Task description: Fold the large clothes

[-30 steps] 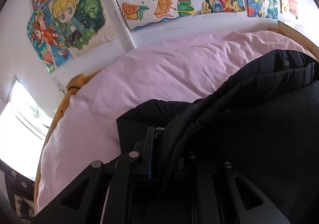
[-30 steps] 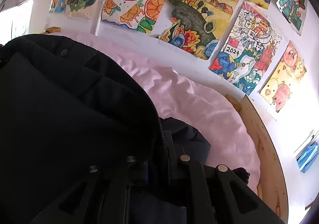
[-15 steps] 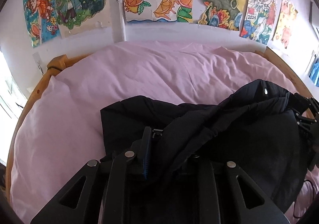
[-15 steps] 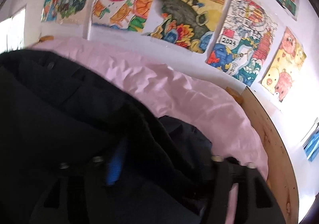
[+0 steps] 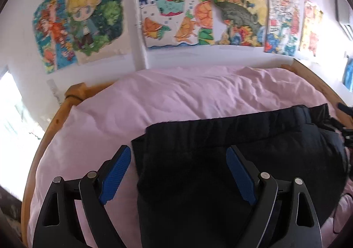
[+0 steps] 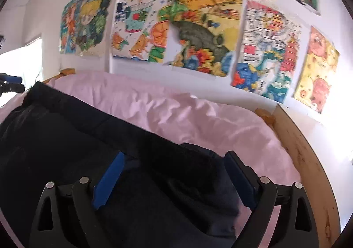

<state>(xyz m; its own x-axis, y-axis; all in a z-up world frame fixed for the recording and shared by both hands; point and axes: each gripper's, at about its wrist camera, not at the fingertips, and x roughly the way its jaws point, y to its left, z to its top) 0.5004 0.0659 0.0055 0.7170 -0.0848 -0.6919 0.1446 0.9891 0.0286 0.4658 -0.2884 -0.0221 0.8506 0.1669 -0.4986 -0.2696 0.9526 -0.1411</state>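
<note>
A black padded jacket (image 5: 220, 159) lies folded on a pink bed sheet (image 5: 176, 97). It also shows in the right wrist view (image 6: 88, 148), again on the pink sheet (image 6: 198, 115). My left gripper (image 5: 178, 166) is open and empty above the jacket's left edge, blue pads (image 5: 114, 175) wide apart. My right gripper (image 6: 174, 173) is open and empty above the jacket's right end, with blue pads (image 6: 108, 179) apart. The right gripper's tip shows at the far right of the left wrist view (image 5: 346, 128).
A wooden bed frame (image 5: 59, 115) rims the mattress, also in the right wrist view (image 6: 304, 159). Colourful drawings (image 5: 176, 11) hang on the white wall behind the bed. A bright window (image 5: 13, 115) is at the left.
Both grippers were shut on the jacket's fabric and held it up. They have lowered it flat onto the sheet, opened and let go.
</note>
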